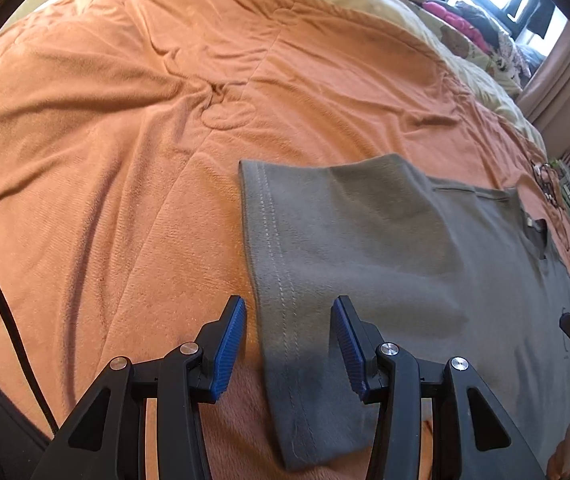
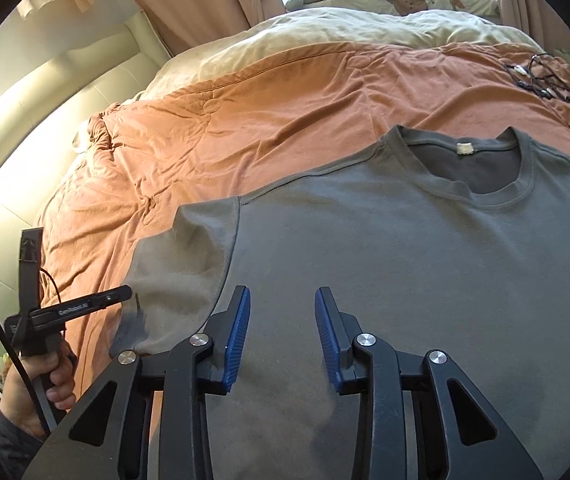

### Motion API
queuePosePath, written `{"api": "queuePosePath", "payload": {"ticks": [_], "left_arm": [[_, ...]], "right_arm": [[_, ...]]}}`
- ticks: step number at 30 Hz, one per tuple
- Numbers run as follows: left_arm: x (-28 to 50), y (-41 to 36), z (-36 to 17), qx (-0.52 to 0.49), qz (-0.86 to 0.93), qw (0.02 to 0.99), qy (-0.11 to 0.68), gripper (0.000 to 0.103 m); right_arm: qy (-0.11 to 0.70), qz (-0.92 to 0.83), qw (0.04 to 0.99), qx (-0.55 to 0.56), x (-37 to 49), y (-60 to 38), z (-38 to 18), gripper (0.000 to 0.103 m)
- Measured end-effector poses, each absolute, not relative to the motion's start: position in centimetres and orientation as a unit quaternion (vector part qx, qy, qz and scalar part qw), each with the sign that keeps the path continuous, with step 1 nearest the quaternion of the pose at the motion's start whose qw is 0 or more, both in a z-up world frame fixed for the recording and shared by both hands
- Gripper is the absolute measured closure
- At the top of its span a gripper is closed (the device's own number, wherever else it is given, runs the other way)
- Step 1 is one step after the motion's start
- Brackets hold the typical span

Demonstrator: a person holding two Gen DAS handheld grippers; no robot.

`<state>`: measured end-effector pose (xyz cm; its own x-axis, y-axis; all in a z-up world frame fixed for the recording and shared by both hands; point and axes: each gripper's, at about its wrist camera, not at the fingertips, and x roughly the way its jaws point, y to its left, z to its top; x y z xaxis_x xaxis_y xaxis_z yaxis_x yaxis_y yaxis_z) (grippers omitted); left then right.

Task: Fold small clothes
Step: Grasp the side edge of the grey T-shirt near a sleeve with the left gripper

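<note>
A grey T-shirt (image 2: 425, 248) lies flat, front up, on the bed's orange blanket (image 1: 125, 128). The left gripper (image 1: 289, 344) is released over its sleeve hem; the right gripper (image 2: 283, 334) hangs released above its chest. The neck label is blank.

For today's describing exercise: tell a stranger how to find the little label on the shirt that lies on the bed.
Start at the wide orange blanket covering the bed, where a grey T-shirt lies spread flat. Follow the shirt up to its round neckline. Inside the back of the collar sits the label, a small pale square, the only light patch on the otherwise grey fabric.
</note>
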<state>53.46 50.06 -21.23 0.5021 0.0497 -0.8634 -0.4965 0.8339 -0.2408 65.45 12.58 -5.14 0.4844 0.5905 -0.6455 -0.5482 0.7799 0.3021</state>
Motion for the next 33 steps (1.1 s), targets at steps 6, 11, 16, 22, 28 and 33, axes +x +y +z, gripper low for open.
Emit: {"api": "queuePosePath", "payload": {"ticks": [6,11,16,22,28,33], "left_arm": [[53.7,50.7,-22.0,-0.262,0.162,0.828,0.469,0.095],[53.3,50.0,-19.2,-0.24,0.162,0.844,0.451,0.097],[53.4,49.1,-16.1,-0.228,0.153,0.857,0.437,0.098],[54.5,47.0,-13.2,-0.195,0.144,0.869,0.433,0.098],[55.7,45.0,-11.0,-0.178,0.13,0.875,0.432,0.098],[56.8,42.3,-9.6,-0.154,0.12,0.878,0.437,0.098]], "right_arm": [[0.395,0.352,0.848,0.041,66.5,14.5,-6.3,0.084],[0.411,0.376,0.828,0.059,67.1,16.3,-7.3,0.094],[0.432,0.39,0.809,0.077,68.2,17.8,-8.7,0.101],[0.472,0.389,0.786,0.092,69.6,19.5,-11.3,0.102],[0.504,0.398,0.757,0.119,70.9,20.4,-13.9,0.102],[0.524,0.393,0.74,0.152,72.4,18.8,-13.7,0.101]]}}
